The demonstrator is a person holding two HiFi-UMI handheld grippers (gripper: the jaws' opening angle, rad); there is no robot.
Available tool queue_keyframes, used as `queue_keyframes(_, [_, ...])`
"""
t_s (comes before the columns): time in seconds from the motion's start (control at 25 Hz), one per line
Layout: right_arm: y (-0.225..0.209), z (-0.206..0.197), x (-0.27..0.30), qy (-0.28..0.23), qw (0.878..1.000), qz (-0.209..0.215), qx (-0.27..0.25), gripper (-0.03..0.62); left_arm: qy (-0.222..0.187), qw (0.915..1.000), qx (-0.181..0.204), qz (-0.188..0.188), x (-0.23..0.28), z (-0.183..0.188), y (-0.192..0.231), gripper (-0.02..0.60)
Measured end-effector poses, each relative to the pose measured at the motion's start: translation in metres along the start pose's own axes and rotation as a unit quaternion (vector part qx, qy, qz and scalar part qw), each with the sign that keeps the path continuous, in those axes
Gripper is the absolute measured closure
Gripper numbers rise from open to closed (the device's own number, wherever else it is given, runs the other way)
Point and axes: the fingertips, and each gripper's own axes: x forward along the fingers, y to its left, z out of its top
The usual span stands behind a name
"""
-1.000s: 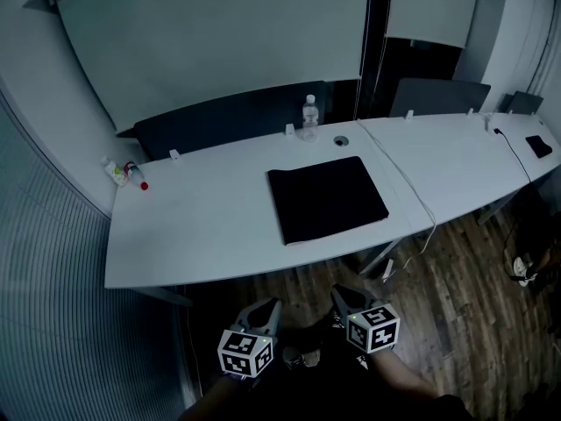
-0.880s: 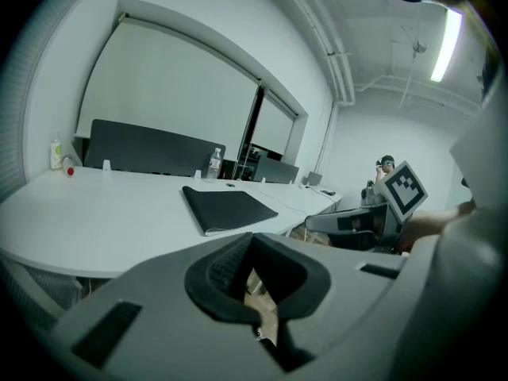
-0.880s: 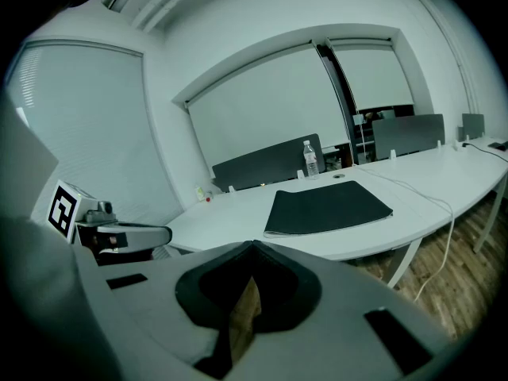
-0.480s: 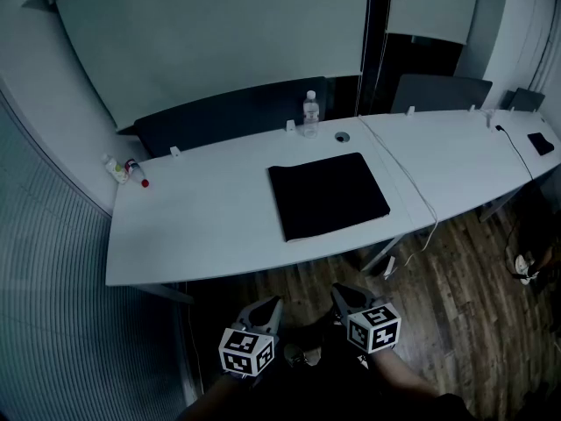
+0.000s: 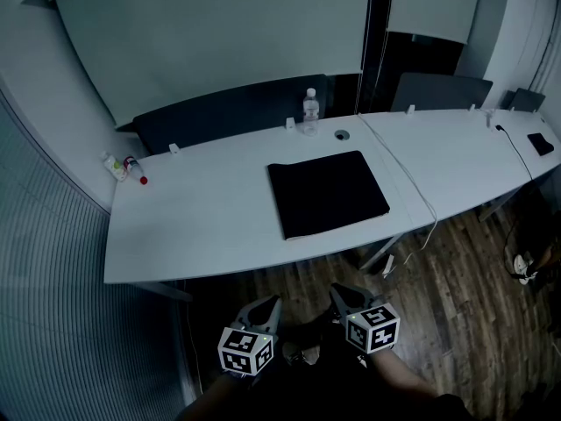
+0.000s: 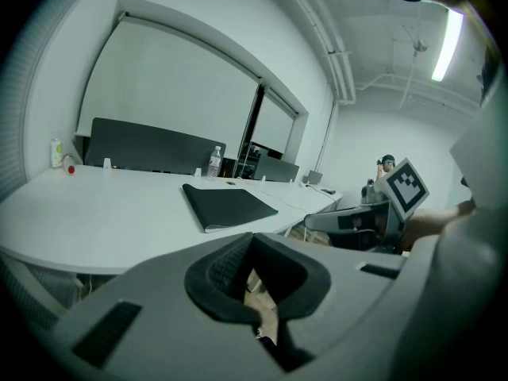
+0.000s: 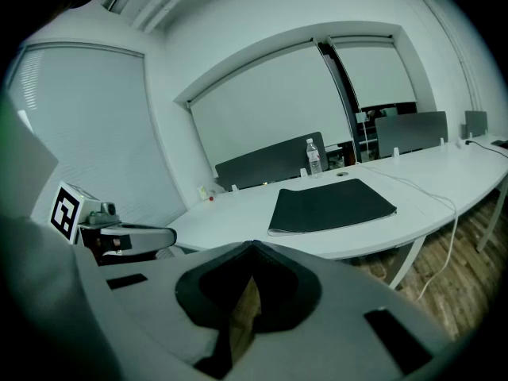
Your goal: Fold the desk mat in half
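Nearest, short of the surface: left tool and right tool, both clenched, empty. Beyond, flat on that white surface: black desk mat, cable just right. Farthest: capped water bottle, upright, contents unclear.

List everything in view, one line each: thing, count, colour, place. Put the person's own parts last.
desk mat: one, black, flat on the left table, toward its right end
water bottle: one, clear, far edge behind the mat
small bottles: two, pale, one red-tipped, far left corner of the table
cable: one, white, along the seam between the tables
flat object: one, black, on the right table
tables: two, white, end to end
screens: two, dark, behind the tables
floor: brown wood
left gripper: one, grey, short of the table, shut, empty
right gripper: one, grey, beside it, shut, empty
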Motion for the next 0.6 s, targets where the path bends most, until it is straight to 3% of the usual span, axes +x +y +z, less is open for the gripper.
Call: queue_keyframes(0.6, [-0.0062,-0.0087,-0.0015,0.004,1.000,0.000,0.005,0.571,0.002,1.0000,0.000,0.000,0.0045,-0.0041,-0.0046,0.577])
